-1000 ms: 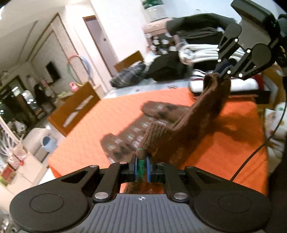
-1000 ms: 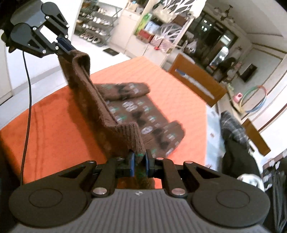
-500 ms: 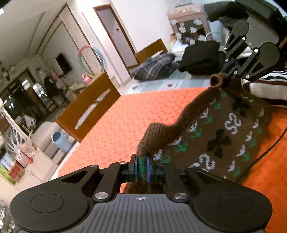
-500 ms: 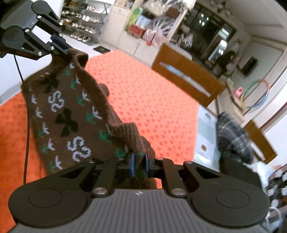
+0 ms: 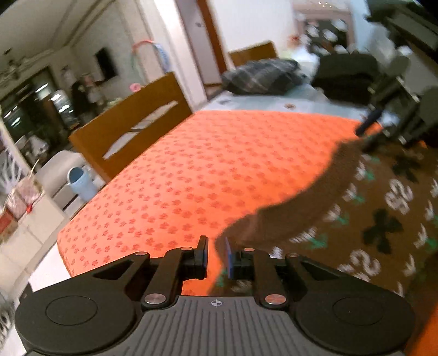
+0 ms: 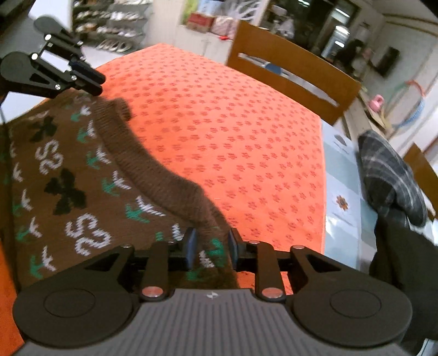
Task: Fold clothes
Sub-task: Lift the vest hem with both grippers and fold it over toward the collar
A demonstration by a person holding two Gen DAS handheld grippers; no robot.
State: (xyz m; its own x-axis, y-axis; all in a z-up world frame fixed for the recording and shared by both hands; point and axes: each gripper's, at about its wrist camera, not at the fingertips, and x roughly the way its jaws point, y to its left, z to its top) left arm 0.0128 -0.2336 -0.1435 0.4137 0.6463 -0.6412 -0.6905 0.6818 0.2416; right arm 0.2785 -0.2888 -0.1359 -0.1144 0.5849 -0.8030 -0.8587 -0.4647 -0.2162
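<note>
A lived-in room spreads out behind: a wooden chair (image 6: 293,71) at twelve o'clock beyond the table, a heap of plaid cloth (image 6: 391,175) at three o'clock, shoe shelves (image 6: 109,24) far off at eleven. The table itself wears an orange cloth (image 6: 224,131) printed with small flowers, bare across its middle.

The brown patterned sweater (image 6: 63,180) lies spread on that cloth at nine o'clock in the right wrist view, its ribbed hem running along the edge nearest the bare orange.

The right gripper (image 6: 210,246) has the hem corner between its jaws, which are opening, the pads no longer pressing. The left gripper (image 5: 215,256) is opening too; the sweater's other corner lies just beside its right-hand pad, not pinched.

The knit looks soft, thick and limp, light enough to lift by two corners, and it will sag between them. I would judge the ribbed hem or a shoulder seam the firmest hold.
</note>
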